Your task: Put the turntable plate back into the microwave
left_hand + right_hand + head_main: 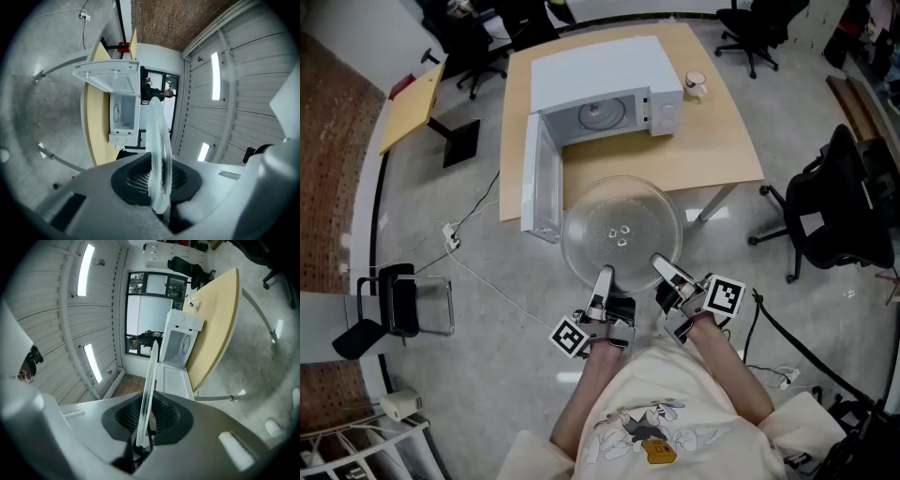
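Turntable plate before open microwave, near rim clamped in left tongs and right tongs

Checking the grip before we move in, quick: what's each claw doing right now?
Left claw: shut on the rim of the turntable plate.
Right claw: shut on the same plate's rim.

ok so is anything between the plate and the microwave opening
Nothing visible. The microwave has its door swung open at the left, its cavity faces the glass plate directly, and the mug sits off to the right on the table.
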Demonstrator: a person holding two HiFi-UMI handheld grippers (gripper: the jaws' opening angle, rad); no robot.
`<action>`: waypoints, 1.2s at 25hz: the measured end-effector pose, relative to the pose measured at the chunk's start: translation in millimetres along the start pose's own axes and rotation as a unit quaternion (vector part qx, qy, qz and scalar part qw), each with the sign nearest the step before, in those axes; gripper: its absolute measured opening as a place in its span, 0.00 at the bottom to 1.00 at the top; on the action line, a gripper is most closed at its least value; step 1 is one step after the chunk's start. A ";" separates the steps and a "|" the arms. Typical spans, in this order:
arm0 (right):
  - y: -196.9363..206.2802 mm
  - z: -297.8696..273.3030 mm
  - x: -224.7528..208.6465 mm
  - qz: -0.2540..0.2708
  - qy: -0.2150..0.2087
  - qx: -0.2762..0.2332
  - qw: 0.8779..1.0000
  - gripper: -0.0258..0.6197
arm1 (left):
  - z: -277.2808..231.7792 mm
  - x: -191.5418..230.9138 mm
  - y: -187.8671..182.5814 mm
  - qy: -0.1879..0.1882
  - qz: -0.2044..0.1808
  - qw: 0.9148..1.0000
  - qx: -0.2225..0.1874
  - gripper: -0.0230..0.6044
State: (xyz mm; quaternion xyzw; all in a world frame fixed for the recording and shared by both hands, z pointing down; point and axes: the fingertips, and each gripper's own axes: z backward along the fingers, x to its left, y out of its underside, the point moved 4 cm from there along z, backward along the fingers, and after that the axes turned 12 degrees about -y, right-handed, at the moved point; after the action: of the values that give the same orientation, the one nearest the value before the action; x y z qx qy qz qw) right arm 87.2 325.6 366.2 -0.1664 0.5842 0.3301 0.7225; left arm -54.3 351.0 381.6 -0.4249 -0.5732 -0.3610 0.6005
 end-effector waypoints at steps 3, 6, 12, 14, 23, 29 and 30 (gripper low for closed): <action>0.0 -3.5 1.7 0.003 -0.006 -0.001 1.000 0.11 | -0.1 -0.2 -2.8 -0.002 -0.003 1.000 0.002 0.08; 3.5 -4.3 -0.1 -0.001 -0.003 -0.003 1.000 0.11 | 1.1 -1.9 -5.6 -0.003 -0.005 1.000 0.004 0.08; 4.2 -6.4 0.8 0.007 0.000 -0.002 1.000 0.11 | 0.3 -3.4 -8.2 0.002 -0.002 1.000 0.008 0.08; 5.0 -7.8 2.0 0.013 0.000 -0.003 1.000 0.12 | 0.4 -3.8 -9.8 0.003 -0.001 1.000 0.010 0.08; 12.4 -17.1 0.2 0.023 0.001 -0.018 1.000 0.13 | 6.0 -10.0 -23.3 0.002 -0.010 0.999 0.030 0.08; 25.1 -35.2 -5.0 0.035 0.003 -0.038 0.999 0.13 | 10.6 -8.4 -47.9 0.004 -0.012 0.998 0.057 0.08; 26.8 -34.8 -7.1 0.035 0.007 -0.043 0.998 0.13 | 11.3 -7.2 -48.8 0.001 -0.010 0.998 0.062 0.08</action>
State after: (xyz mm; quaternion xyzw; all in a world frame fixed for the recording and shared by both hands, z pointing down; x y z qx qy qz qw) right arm 42.9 321.3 367.7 -0.1787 0.5800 0.3792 0.6985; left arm -104.1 342.6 379.0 -0.3807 -0.5978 -0.3310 0.6230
